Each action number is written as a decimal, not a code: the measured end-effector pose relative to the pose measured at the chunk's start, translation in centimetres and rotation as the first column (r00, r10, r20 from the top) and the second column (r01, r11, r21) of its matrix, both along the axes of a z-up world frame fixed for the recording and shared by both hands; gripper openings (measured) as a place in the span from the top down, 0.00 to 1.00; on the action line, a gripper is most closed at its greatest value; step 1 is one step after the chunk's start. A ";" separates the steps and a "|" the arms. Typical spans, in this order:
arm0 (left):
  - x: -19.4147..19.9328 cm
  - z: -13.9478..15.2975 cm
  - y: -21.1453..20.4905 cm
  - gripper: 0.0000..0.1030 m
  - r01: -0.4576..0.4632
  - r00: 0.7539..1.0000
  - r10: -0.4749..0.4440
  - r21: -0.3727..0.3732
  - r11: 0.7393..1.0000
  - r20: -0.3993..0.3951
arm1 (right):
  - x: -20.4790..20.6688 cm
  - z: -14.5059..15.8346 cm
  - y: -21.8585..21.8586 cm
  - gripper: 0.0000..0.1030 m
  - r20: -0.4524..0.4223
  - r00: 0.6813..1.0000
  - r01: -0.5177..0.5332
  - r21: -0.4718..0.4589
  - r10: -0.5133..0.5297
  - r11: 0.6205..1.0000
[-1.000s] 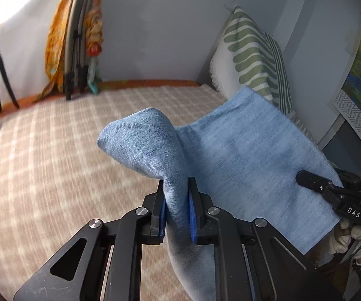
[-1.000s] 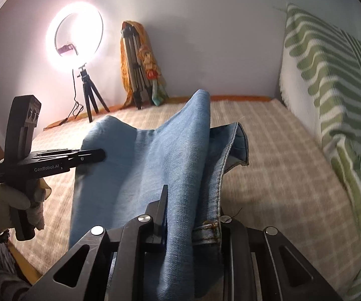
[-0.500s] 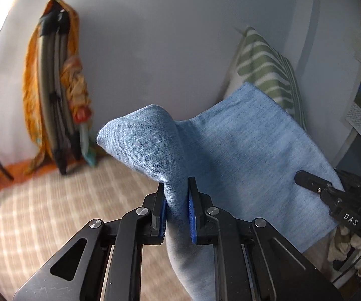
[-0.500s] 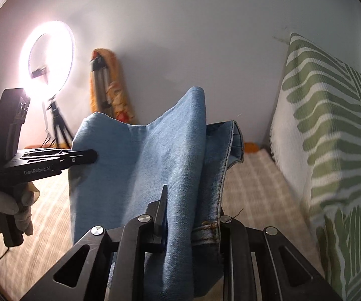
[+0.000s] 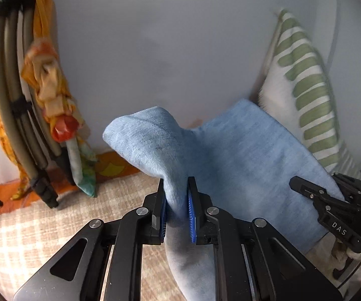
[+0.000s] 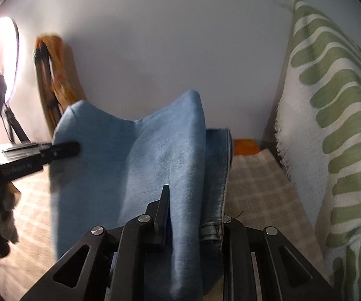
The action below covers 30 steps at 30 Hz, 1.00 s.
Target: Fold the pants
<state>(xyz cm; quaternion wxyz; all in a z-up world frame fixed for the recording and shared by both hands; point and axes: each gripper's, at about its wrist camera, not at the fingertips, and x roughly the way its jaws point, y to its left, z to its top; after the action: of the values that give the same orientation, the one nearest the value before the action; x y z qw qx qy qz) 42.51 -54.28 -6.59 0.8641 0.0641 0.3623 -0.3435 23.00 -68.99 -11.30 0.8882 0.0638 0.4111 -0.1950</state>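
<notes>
The pants [image 5: 243, 155], light blue denim, hang in the air between the two grippers, lifted above the checked bed cover [image 5: 62, 215] and near the wall. The left gripper [image 5: 176, 210] is clamped on a bunched edge of the cloth; its blue pads [image 5: 191, 222] press the fabric from both sides. The right gripper [image 6: 193, 215] is clamped on the thicker waistband end, where a belt loop [image 6: 211, 229] shows. A green-striped pillow [image 6: 336, 130] stands just beside the cloth. To fold well, judging from the span, both grips should hold the edge taut and level, then lower it evenly so that the layers meet without a slanted crease.
</notes>
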 end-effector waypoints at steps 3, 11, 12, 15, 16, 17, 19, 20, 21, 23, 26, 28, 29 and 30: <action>0.3 -1.1 -0.3 0.88 -0.012 1.000 0.012 0.039 0.999 0.011 | 0.4 -1.9 -0.6 0.80 -0.067 0.998 -0.009 -0.025 0.008 1.000; -0.9 -0.8 0.1 0.52 -0.006 0.999 0.000 0.108 0.994 0.054 | -0.2 -3.8 -1.2 0.53 -0.157 0.986 0.050 -0.067 -0.060 0.996; -1.3 -0.7 0.1 0.47 -0.003 0.998 -0.004 0.108 0.994 0.062 | -0.2 -3.7 -1.0 0.39 -0.173 0.982 0.061 -0.103 -0.078 0.993; -2.4 0.0 0.9 0.47 0.006 0.998 -0.013 0.107 0.994 0.060 | -0.8 -2.8 -0.4 0.30 -0.173 0.981 0.073 -0.115 -0.092 0.991; -2.7 0.2 1.1 0.46 0.008 0.998 -0.014 0.103 0.995 0.058 | -1.0 -2.5 -0.4 0.29 -0.173 0.981 0.074 -0.111 -0.093 0.991; -3.0 0.5 1.4 0.45 0.007 0.998 -0.013 0.100 0.995 0.059 | -1.2 -2.1 -0.3 0.28 -0.176 0.979 0.079 -0.118 -0.099 0.990; -3.9 1.5 2.4 0.41 0.003 0.999 -0.008 0.086 0.996 0.054 | -1.8 -1.1 0.4 0.26 -0.175 0.979 0.082 -0.136 -0.105 0.987; -4.4 2.1 2.7 0.40 0.001 0.998 -0.005 0.082 0.997 0.057 | -2.1 -0.8 0.5 0.25 -0.171 0.980 0.081 -0.138 -0.105 0.987; -4.9 2.6 3.1 0.40 -0.002 0.998 -0.003 0.075 0.997 0.062 | -2.5 -0.2 0.8 0.24 -0.165 0.981 0.079 -0.139 -0.102 0.987; -6.0 3.6 3.8 0.37 0.005 0.997 -0.010 0.067 0.998 0.077 | -3.0 0.7 1.4 0.22 -0.157 0.983 0.075 -0.150 -0.099 0.986; -7.6 5.0 4.7 0.36 0.015 0.996 -0.020 0.051 0.999 0.082 | -3.9 2.5 2.4 0.18 -0.134 0.986 0.074 -0.157 -0.095 0.985; -9.1 6.2 5.5 0.36 0.024 0.996 -0.027 0.034 0.999 0.090 | -4.6 4.0 3.2 0.17 -0.115 0.989 0.075 -0.151 -0.093 0.986; -9.5 6.7 5.8 0.36 0.026 0.995 -0.028 0.027 0.999 0.094 | -5.0 4.7 3.7 0.17 -0.106 0.990 0.073 -0.150 -0.089 0.986; -10.3 7.4 6.3 0.36 0.028 0.994 -0.030 0.016 0.999 0.102 | -5.3 5.3 4.0 0.16 -0.100 0.991 0.071 -0.150 -0.087 0.986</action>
<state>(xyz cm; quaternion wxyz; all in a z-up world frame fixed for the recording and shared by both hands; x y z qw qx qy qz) 32.16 -47.98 0.83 0.8760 0.0930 0.3191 -0.3496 17.75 -64.96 -6.05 0.8590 0.0044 0.4394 -0.2629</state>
